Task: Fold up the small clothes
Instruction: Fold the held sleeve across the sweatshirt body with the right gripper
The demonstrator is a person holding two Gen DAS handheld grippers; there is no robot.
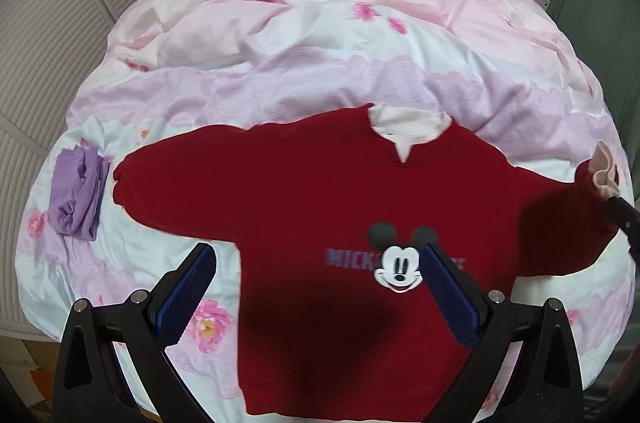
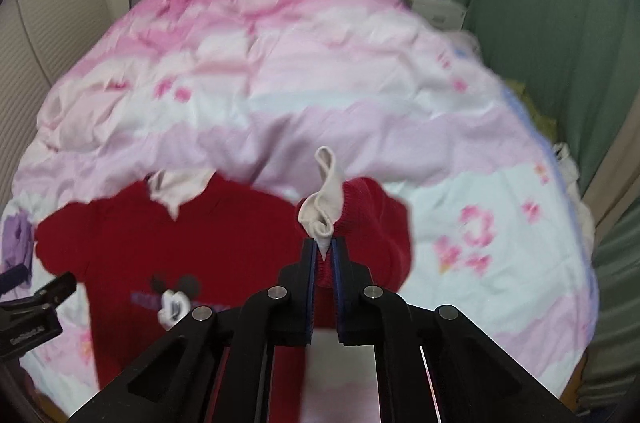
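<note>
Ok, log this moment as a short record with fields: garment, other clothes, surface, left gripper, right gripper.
garment: red knit sweater with a cartoon mouse patch and white collar, spread front-up, sleeves out
other clothes: folded lilac garment lying beside the end of one sleeve
surface: pink and white floral quilt covering the bed
left gripper: left gripper open, over the sweater's lower body, nothing between its pads
right gripper: right gripper shut on the red sleeve cuff with cream lining, cuff lifted off the quilt

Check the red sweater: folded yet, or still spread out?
Mostly spread: the red sweater lies front-up on the quilt, one sleeve out flat. The right tool pinches the other sleeve's cuff.
</note>
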